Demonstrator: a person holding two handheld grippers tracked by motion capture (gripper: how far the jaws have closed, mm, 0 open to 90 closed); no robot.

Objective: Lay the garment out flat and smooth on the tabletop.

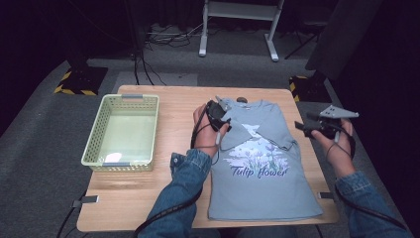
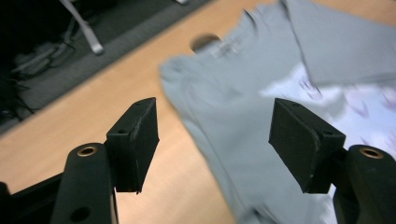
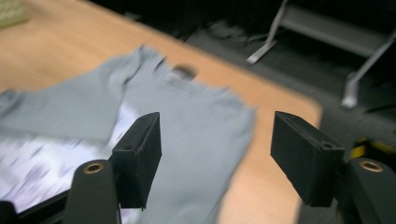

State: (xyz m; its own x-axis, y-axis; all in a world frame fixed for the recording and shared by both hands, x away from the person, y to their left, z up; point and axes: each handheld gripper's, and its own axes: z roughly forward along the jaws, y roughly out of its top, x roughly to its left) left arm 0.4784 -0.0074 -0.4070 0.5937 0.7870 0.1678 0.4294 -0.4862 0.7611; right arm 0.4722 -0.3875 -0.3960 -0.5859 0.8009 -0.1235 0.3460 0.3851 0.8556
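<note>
T-shirt [image 1: 257, 163], grey-blue with "Tulip Flower" print, lies flat on the wooden surface [image 1: 178, 106], both sleeves folded inward. High view adds a green basket [image 1: 123, 131] at left. Left gripper [image 2: 215, 140] and right gripper [image 3: 215, 149] hover above the shirt, jaws spread, gripping nothing.

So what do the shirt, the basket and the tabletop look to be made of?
T-shirt: soft grey-blue knit fabric, probably cotton; it folds and creases, and has a printed flower graphic.
Basket: pale green moulded plastic, judging by its regular lattice walls and slight sheen.
Table: light wood or wood-look laminate, smooth and matte; which one I cannot tell.
</note>
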